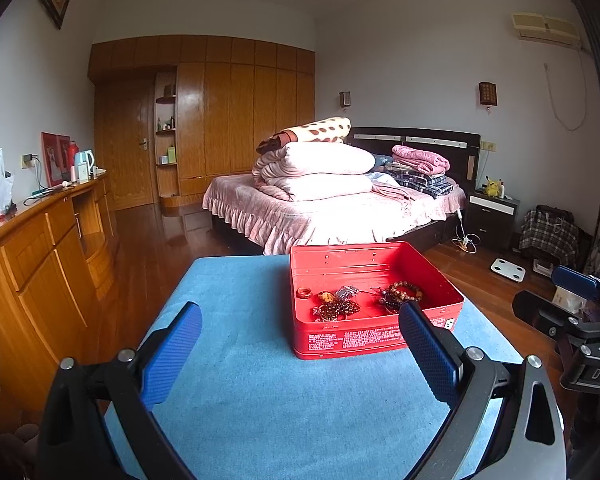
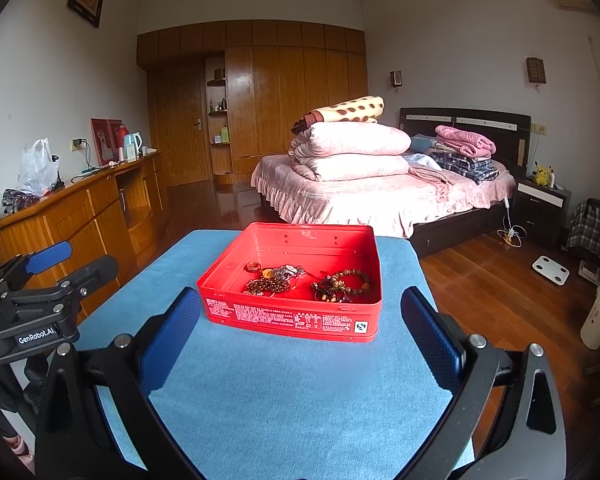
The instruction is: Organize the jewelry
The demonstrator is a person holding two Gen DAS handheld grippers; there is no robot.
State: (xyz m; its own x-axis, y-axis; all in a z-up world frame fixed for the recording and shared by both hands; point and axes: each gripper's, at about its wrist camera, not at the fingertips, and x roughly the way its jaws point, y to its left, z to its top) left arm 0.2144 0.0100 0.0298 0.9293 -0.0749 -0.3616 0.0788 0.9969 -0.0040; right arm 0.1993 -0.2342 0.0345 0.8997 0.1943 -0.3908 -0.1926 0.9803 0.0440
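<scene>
Your left gripper [image 1: 300, 330] had its blue fingers [image 1: 172, 354] spread wide with nothing between them, poised above the blue-covered desk [image 1: 240, 400] just short of the red tin [image 1: 372, 336], the right-hand finger overlapping the tin's near wall in the left wrist view. Your right gripper [image 2: 300, 316] was likewise wide apart and empty, its fingers [image 2: 430, 334] flanking the tin's near side from a little way back. The tin sat open on the far half of the desk, nearer its right edge. Inside it lay the jewelry: a small reddish ring [image 2: 253, 267] toward the back left, a cluster of amber-brown beads [image 2: 266, 286] in front of it, a silvery piece [image 2: 290, 270] just beside the ring, and a heap of beaded bracelets [image 2: 342, 286] at the right. In the right wrist view your left gripper showed at the far left, off the desk's edge. Beyond the desk stood a bed [image 2: 380, 196] stacked with folded quilts, a wooden wardrobe [image 2: 284, 100] and a long sideboard [image 2: 80, 216]
</scene>
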